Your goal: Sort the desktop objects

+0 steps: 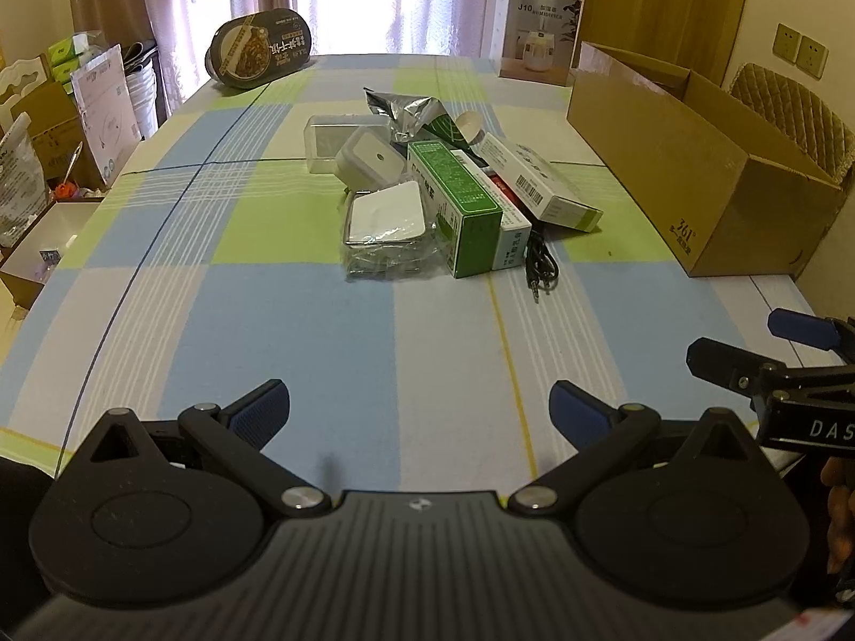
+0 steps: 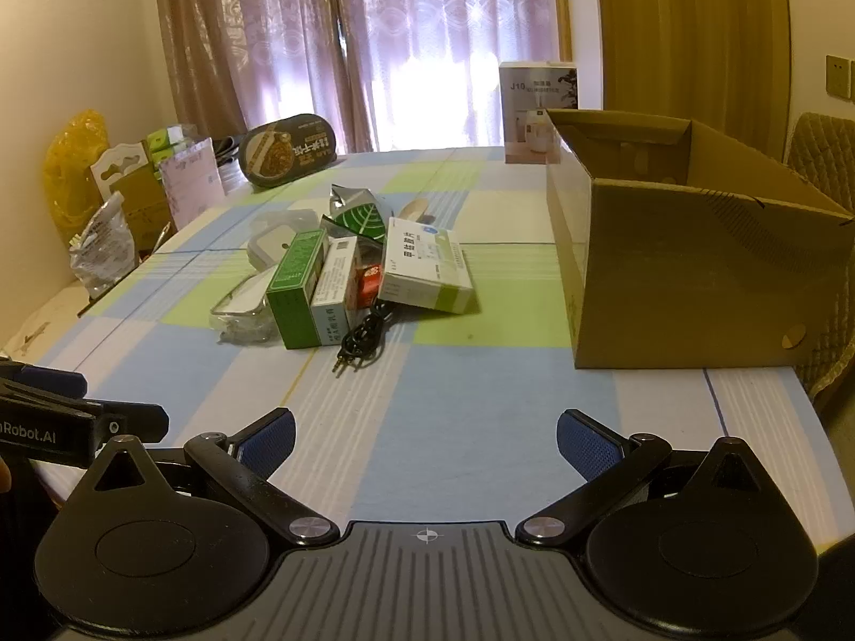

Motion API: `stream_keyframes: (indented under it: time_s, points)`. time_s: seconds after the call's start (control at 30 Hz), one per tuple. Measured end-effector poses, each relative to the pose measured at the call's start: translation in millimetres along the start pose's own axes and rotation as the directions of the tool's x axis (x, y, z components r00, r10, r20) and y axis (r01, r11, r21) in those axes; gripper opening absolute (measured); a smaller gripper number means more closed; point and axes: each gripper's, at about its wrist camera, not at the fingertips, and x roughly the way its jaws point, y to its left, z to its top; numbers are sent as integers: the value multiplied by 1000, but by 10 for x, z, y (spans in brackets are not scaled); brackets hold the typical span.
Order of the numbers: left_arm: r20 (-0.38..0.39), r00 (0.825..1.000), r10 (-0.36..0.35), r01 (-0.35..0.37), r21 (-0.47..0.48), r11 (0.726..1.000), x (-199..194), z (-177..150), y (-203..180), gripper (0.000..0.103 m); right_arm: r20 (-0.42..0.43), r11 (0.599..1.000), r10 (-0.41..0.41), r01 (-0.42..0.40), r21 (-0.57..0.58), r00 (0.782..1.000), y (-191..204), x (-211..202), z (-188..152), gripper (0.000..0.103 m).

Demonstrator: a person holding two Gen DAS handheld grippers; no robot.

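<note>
Pile [image 2: 342, 278] lies ahead, left of my right gripper [image 2: 426, 440]; both grippers gape empty, left gripper [image 1: 419, 411] equally near.

Blue, green and white checked tablecloth [image 1: 299, 331], green box [image 1: 459, 203], brown cardboard box [image 2: 694, 278], black cable [image 2: 363, 336]

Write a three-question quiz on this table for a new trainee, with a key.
1. True or false: the left gripper and right gripper are both open and empty.
2. Which thing in the pile lies nearest the grippers? A) black cable B) foil bag C) green box
3. Fill in: the cardboard box stands on the table's ___ side, its top ___.

Key: 1 true; 2 A; 3 right, open.
</note>
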Motion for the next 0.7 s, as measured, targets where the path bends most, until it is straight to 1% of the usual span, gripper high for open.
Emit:
stream_keyframes:
  time_s: [0.7]
  points:
    - [-7,1000,0,0,4,1000,18,-34,2,102,-10,1000,-7,7,-2,1000,-12,14,-34,101]
